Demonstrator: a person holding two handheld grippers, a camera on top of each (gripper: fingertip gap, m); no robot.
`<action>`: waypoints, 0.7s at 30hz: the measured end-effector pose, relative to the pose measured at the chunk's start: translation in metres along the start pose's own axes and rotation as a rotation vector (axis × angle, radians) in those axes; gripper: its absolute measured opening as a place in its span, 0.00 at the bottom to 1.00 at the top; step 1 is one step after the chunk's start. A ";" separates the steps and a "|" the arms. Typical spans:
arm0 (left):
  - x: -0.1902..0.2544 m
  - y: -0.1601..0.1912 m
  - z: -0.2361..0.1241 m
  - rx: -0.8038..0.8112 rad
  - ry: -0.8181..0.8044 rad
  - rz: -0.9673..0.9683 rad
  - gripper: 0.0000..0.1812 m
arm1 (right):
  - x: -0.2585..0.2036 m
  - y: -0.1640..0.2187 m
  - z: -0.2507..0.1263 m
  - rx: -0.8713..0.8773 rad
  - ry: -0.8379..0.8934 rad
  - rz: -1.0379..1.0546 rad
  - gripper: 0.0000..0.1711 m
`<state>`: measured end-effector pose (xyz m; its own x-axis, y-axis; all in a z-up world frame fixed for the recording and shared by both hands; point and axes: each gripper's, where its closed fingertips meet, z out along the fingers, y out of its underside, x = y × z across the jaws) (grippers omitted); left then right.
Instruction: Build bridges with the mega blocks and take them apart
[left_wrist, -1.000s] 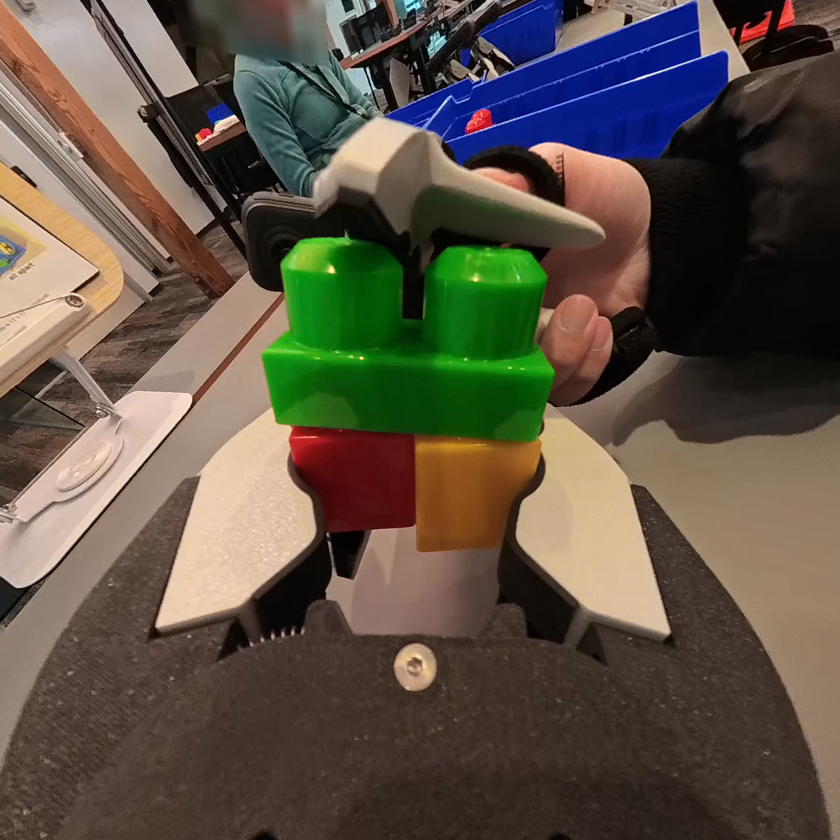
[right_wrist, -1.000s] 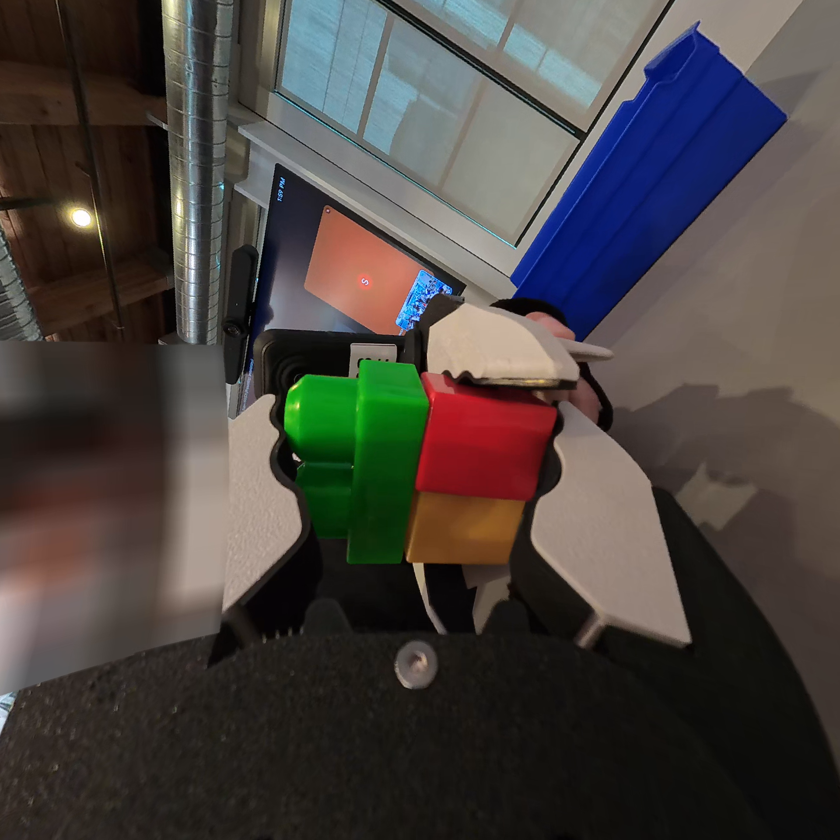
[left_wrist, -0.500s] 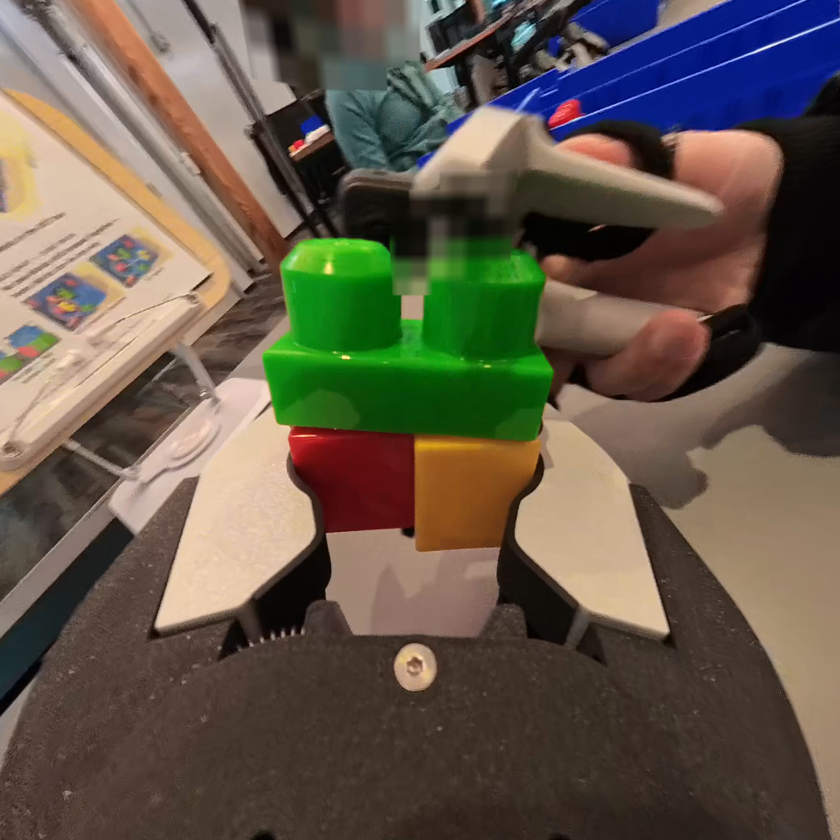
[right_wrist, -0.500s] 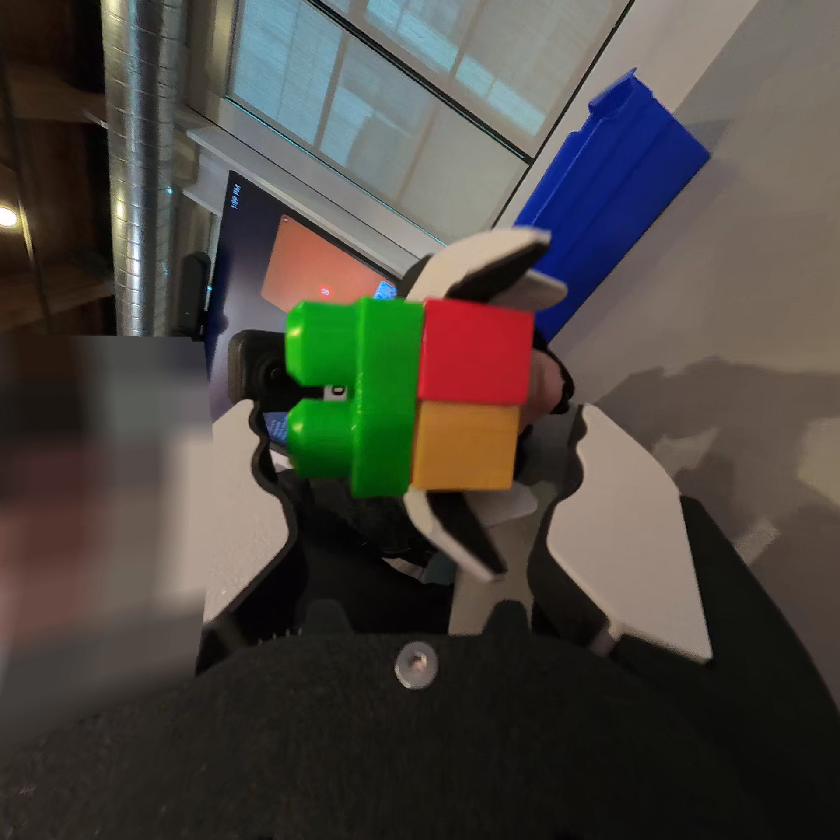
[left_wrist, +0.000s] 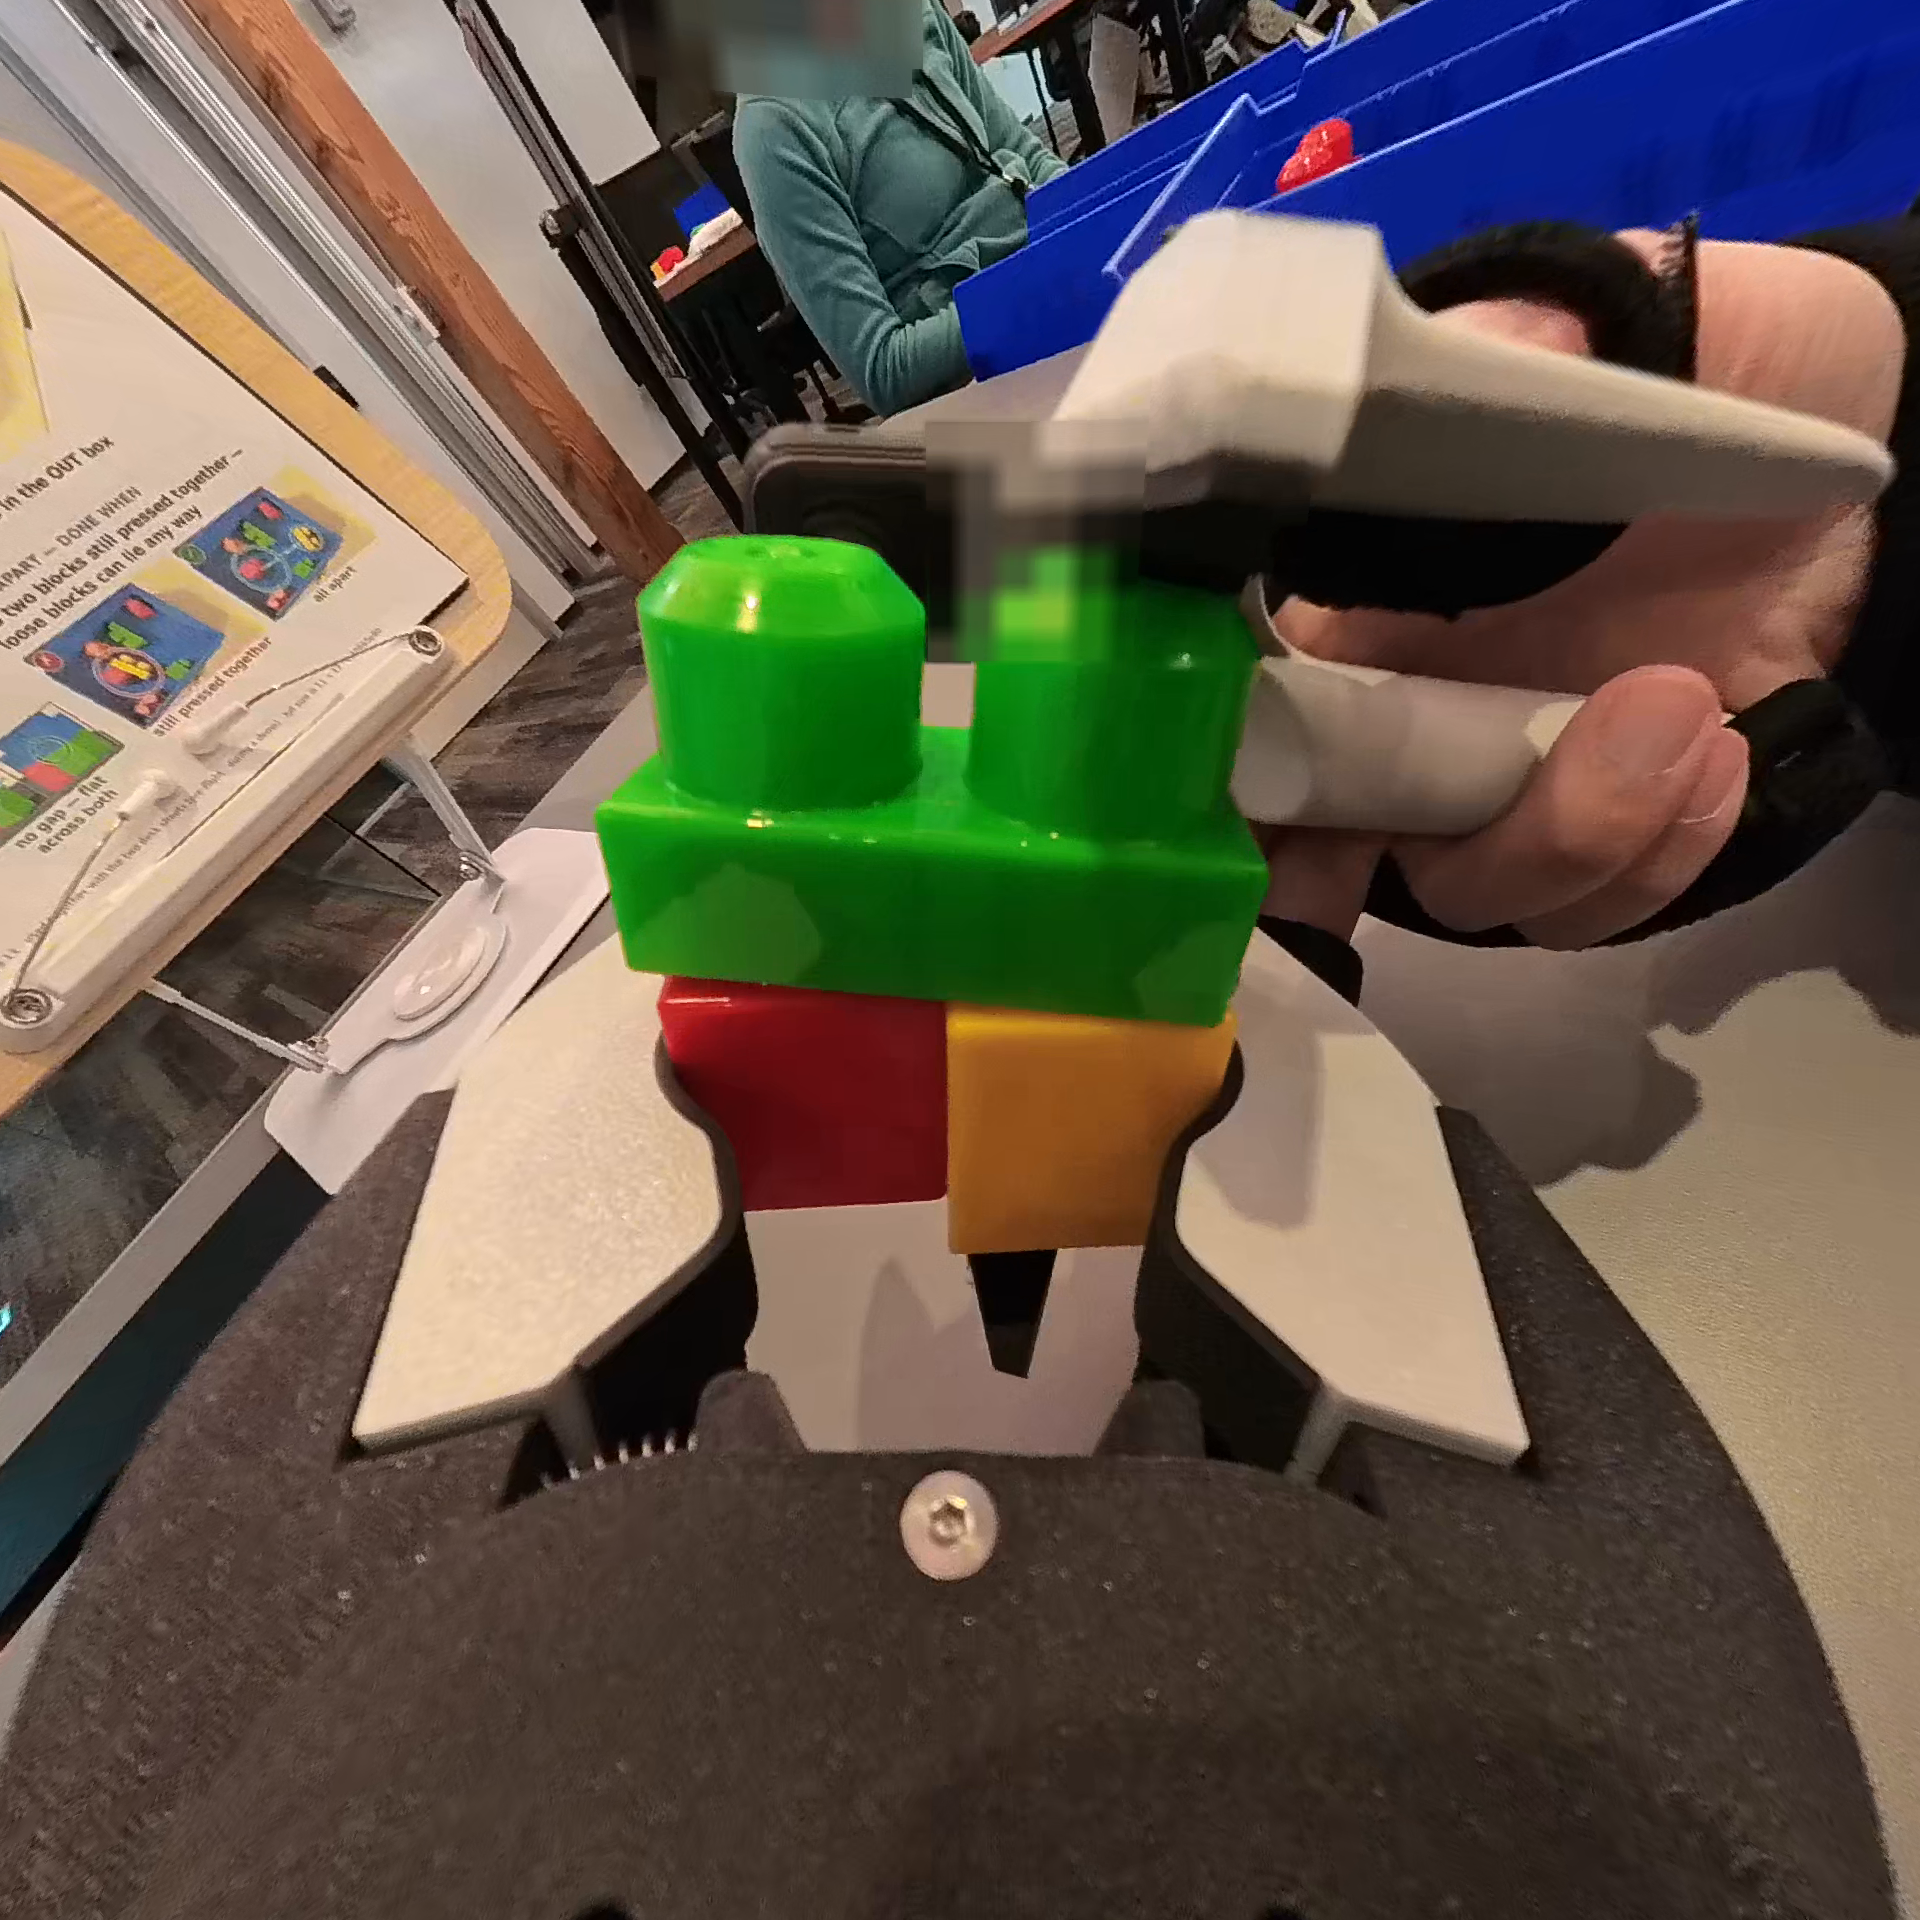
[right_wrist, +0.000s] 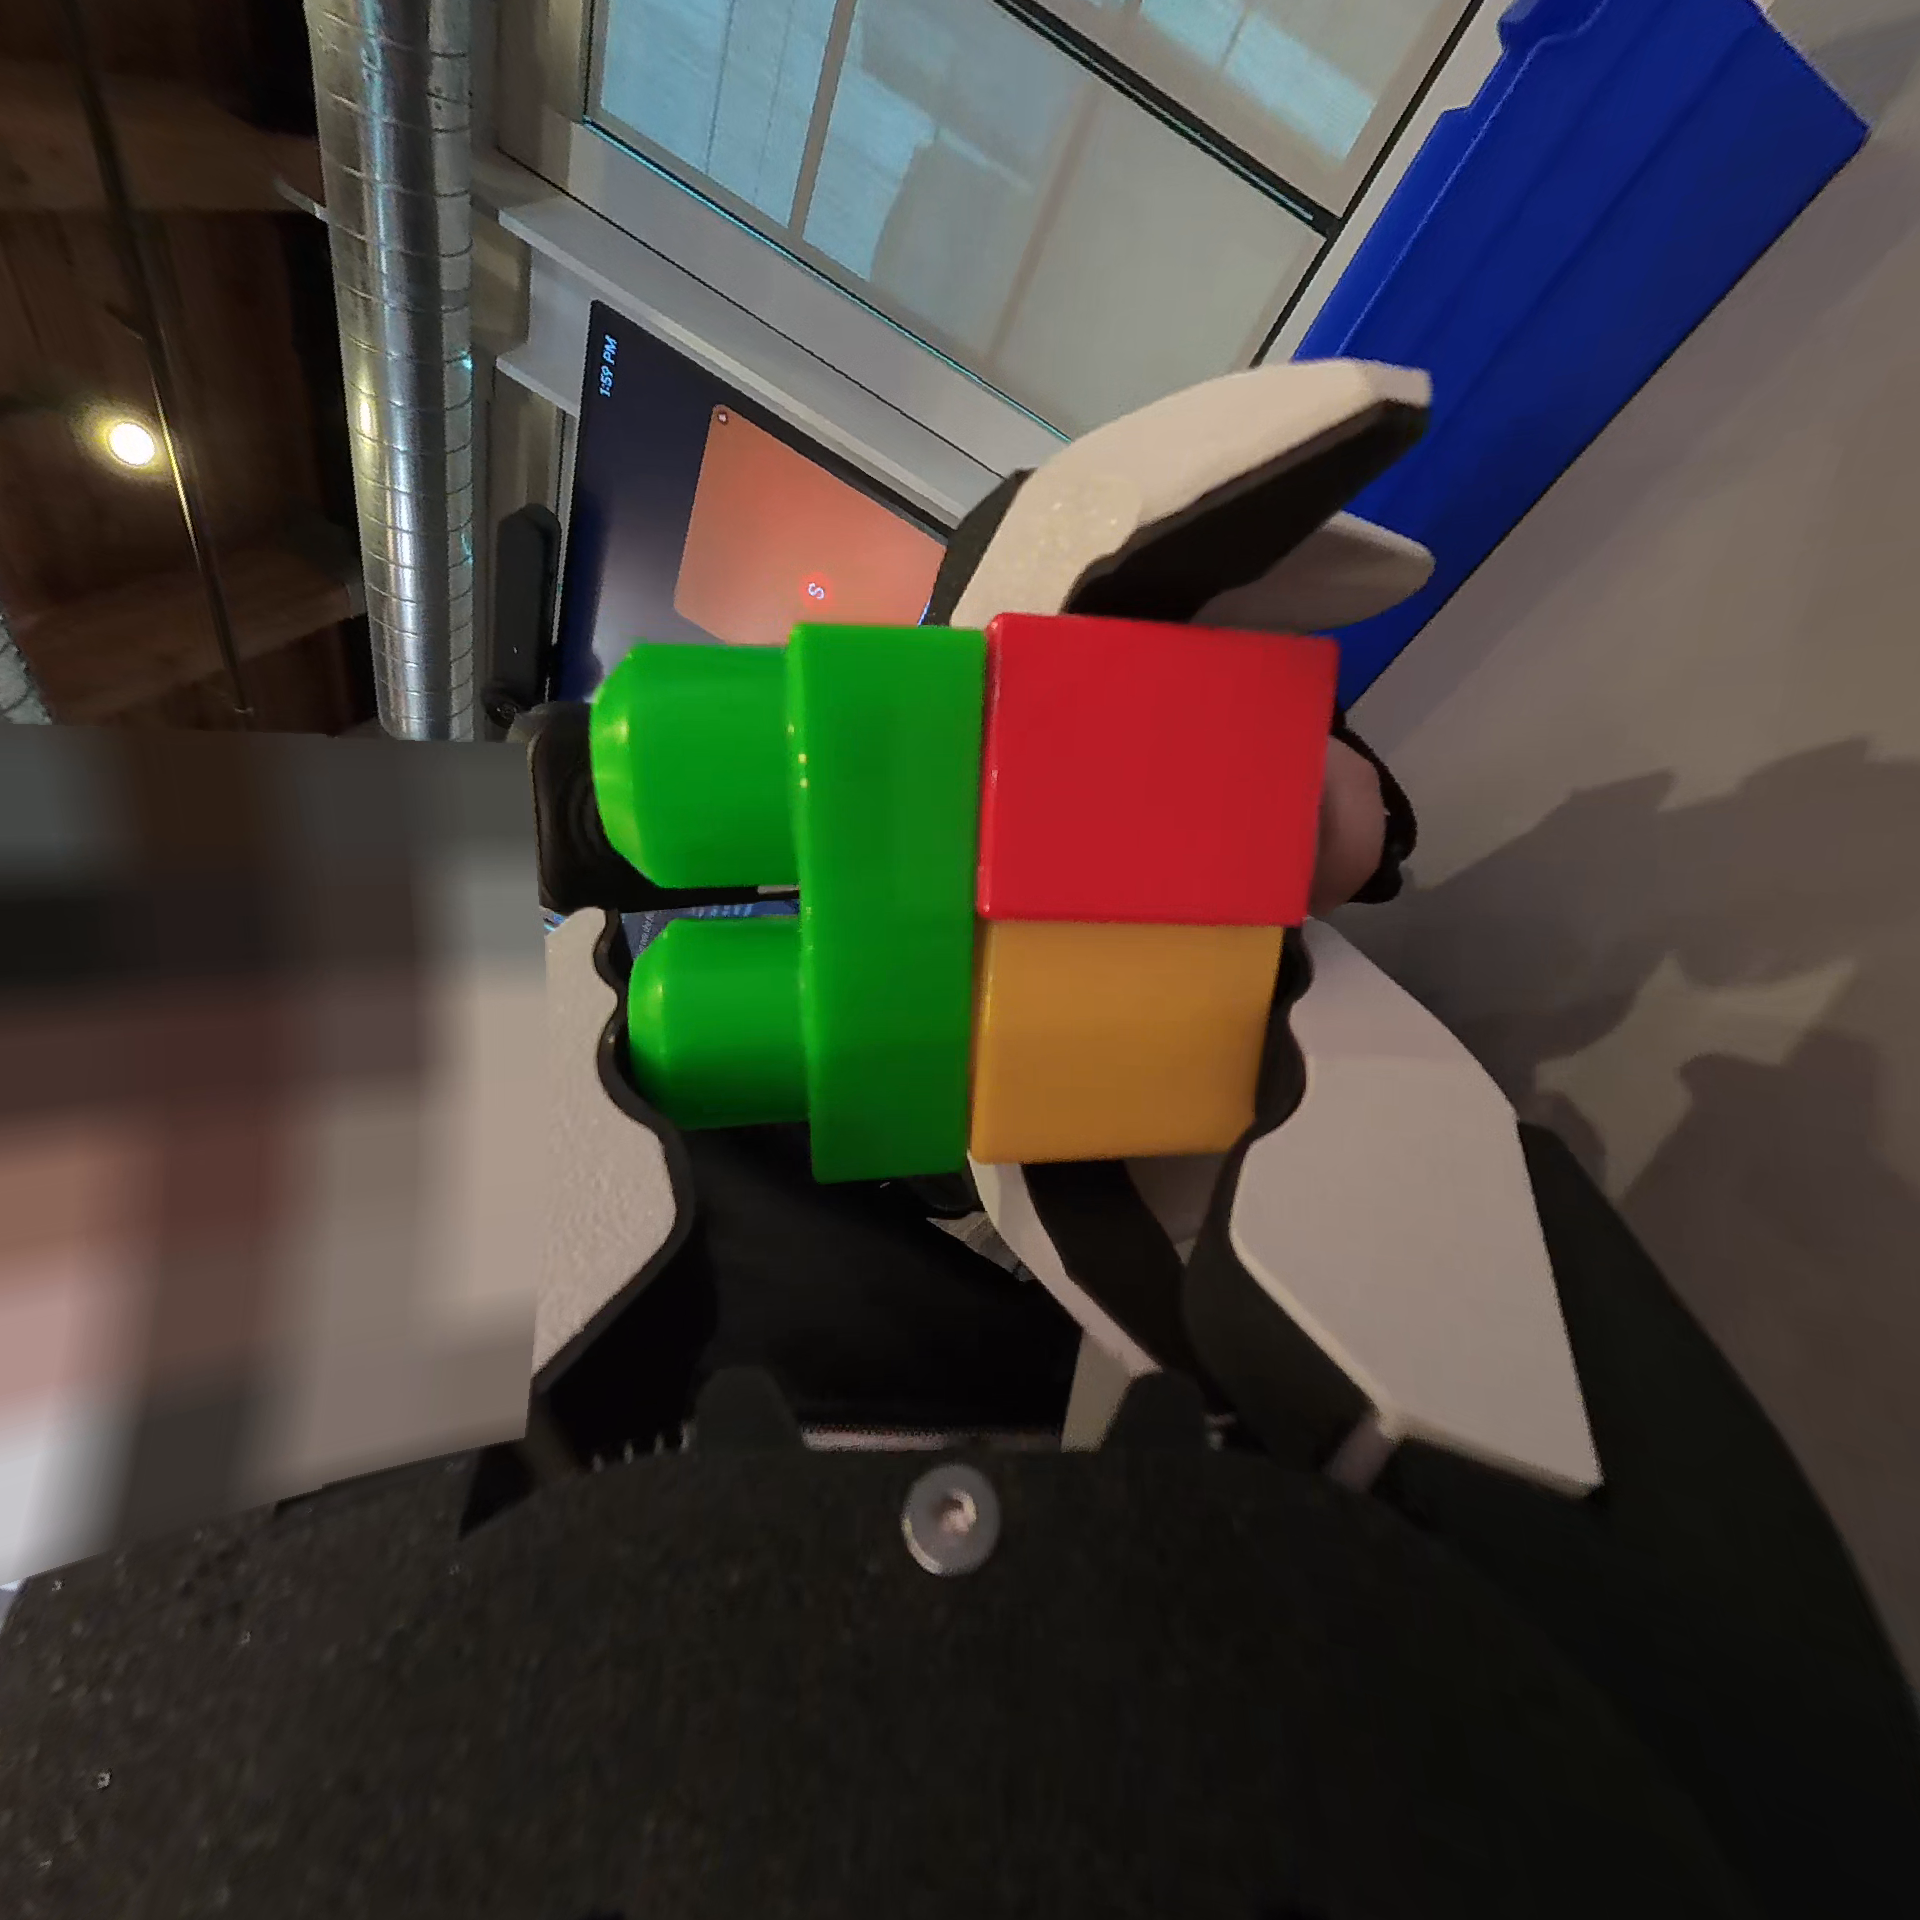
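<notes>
The little bridge is up in the air, above the grey table (left_wrist: 1714, 1299), not resting on it. It has a green block (left_wrist: 935, 904) with two round bumps on top, and under it a red block (left_wrist: 810, 1091) and a yellow block (left_wrist: 1060, 1122) sit side by side, touching. The left gripper (left_wrist: 948, 1132) squeezes the red and yellow blocks between its two white fingers (left_wrist: 561, 1174), so it holds the bottom of the bridge tight. The right gripper (right_wrist: 951, 1049) comes in from the side, and in its own view the whole bridge sits between its fingers, one by the green bumps and one by the yellow block. I think these fingers are close in but not quite pinching yet, though it is hard to tell because a blurred patch hides part of one finger. A hand (left_wrist: 1621, 748) holds that gripper just behind the green block. The next job looks like pulling the green block off. If the right gripper grabs the yellow block too, nothing will come apart. If it pulls crooked, the red or yellow block could pop out and fall on the table. A blue bin (left_wrist: 1558, 135) stands well behind.
</notes>
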<state>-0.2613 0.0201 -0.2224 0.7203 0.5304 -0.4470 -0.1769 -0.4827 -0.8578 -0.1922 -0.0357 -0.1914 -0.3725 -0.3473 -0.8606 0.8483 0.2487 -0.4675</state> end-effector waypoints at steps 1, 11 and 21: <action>0.000 0.000 0.000 -0.001 -0.004 0.004 0.51 | 0.000 0.000 0.000 -0.001 0.003 -0.009 0.66; -0.006 0.008 0.002 -0.037 -0.026 -0.005 0.51 | 0.006 -0.006 0.000 0.033 -0.014 0.006 0.66; -0.044 0.034 0.001 -0.166 -0.228 -0.127 0.51 | 0.023 -0.048 -0.041 0.128 0.813 -0.704 0.48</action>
<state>-0.2993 -0.0189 -0.2317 0.5571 0.7277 -0.4001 0.0307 -0.4995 -0.8658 -0.2573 -0.0182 -0.1966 -0.8893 0.3401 -0.3056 0.3618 0.1147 -0.9252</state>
